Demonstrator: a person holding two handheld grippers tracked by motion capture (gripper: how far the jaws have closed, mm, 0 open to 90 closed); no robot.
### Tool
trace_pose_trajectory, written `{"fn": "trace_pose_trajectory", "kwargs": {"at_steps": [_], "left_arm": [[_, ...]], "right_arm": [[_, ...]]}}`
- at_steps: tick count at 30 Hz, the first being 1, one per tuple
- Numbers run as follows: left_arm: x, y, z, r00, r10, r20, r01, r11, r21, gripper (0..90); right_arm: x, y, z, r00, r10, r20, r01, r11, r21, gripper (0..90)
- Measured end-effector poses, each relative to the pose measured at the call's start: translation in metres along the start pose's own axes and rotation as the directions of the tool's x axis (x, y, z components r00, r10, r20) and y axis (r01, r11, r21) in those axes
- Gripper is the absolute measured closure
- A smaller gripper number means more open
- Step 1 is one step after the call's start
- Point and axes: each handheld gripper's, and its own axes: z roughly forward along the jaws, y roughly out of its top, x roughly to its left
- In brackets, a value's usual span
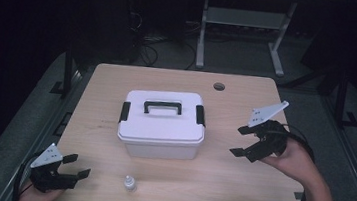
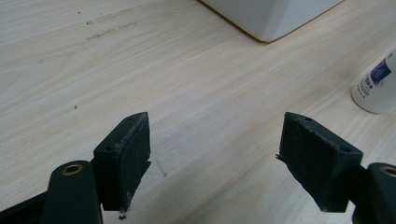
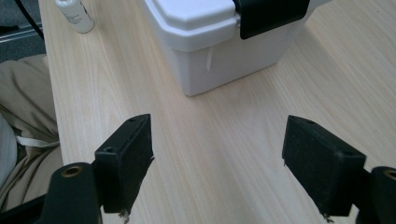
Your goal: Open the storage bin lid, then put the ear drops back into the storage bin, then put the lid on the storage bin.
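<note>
Approach step, judging by the layout: both grippers, left (image 1: 70,166) and right (image 1: 242,141), wide open and empty, flanking the latched box (image 1: 162,123) mid-bench, bottle (image 1: 130,183) near the front edge; next, probably reaching for a latch (image 1: 200,115).

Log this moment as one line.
left gripper: open, empty, near bottle | right gripper: open, empty, beside box | box: lid on, latched

The table (image 1: 239,177) has a light wood top with a round cable hole (image 1: 219,86) near its far edge. A white box (image 1: 161,124) with a black handle and side latches stands mid-table. A small white bottle (image 1: 130,183) stands upright near the front edge, apart from the box.
</note>
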Motion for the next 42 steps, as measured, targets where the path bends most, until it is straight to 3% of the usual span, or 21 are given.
{"fn": "trace_pose_trajectory", "kwargs": {"at_steps": [17, 42], "left_arm": [[-0.001, 0.001, 0.002, 1.0000, 0.003, 0.006, -0.003, 1.0000, 0.000, 24.2], [0.000, 0.001, 0.000, 1.0000, 0.007, 0.006, -0.007, 1.0000, 0.002, 24.2]], "right_arm": [[0.001, 0.012, 0.000, 0.9995, -0.026, -0.017, 0.026, 1.000, 0.015, 24.0], [-0.003, 0.055, 0.008, 0.9947, -0.093, -0.046, 0.094, 0.995, 0.033, 23.4]]}}
